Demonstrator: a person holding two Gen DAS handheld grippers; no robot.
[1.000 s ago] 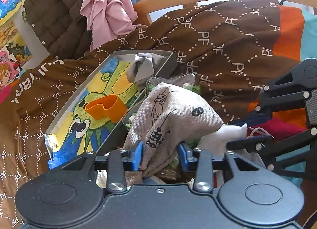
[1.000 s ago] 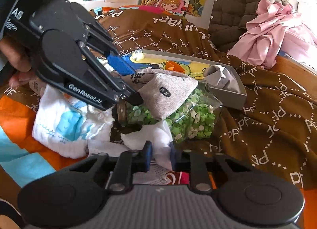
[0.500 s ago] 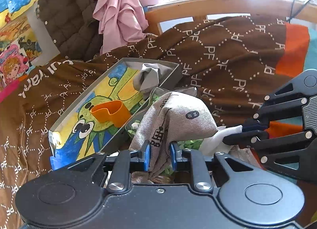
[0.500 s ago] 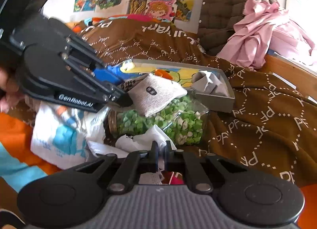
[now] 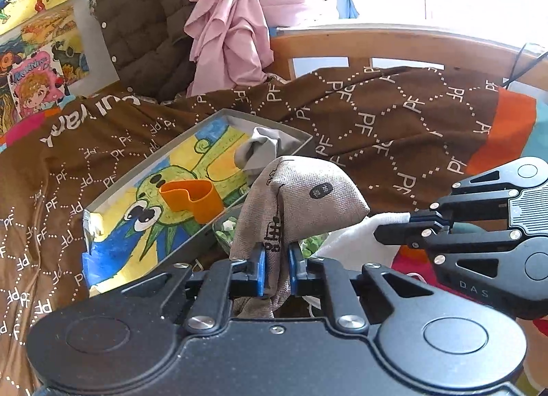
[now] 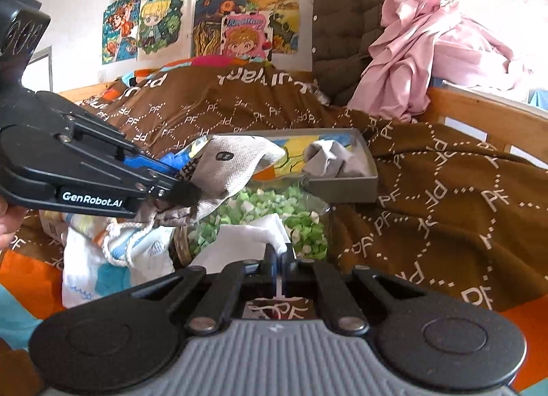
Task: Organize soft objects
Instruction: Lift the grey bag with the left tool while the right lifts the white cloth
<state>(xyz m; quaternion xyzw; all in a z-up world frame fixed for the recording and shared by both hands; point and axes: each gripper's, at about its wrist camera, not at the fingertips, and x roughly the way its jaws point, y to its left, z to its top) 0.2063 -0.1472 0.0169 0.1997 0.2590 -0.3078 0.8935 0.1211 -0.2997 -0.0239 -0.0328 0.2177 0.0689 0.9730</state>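
The left gripper [image 5: 276, 271] has its blue-padded fingers pinched onto a beige woven cloth pouch with black printed marks [image 5: 301, 197], with only the gathered cloth between them; the pouch's bulging top stands up past the fingertips and its tail hangs down toward the gripper body. In the right wrist view the same pouch [image 6: 236, 165] sticks out from the left gripper's tips [image 6: 181, 190], held up above a clear jar filled with small green and white pieces [image 6: 274, 214].

The right gripper [image 6: 279, 257] has its fingers drawn almost together on a fold of white cloth [image 6: 246, 240], which lies against the near side of the jar. From the left wrist view its tips [image 5: 411, 225] grip the cloth's [image 5: 356, 235] corner just right of the pouch.

Behind the jar, a shallow grey box lined with a green cartoon drawing [image 5: 191, 142] rests on the brown blanket printed with "PF" [image 5: 394, 129]; it holds an orange heart-shaped plastic cup [image 5: 191, 199] mid-box and a crumpled grey cloth [image 5: 257, 151] in its far corner. The blanket toward the wooden bed rail [image 5: 394, 43] lies bare. Left of the jar sits a white-and-blue printed cloth [image 6: 102, 266]. A pink garment [image 6: 428, 53] and a brown quilted jacket [image 6: 346, 12] are heaped at the far edge.
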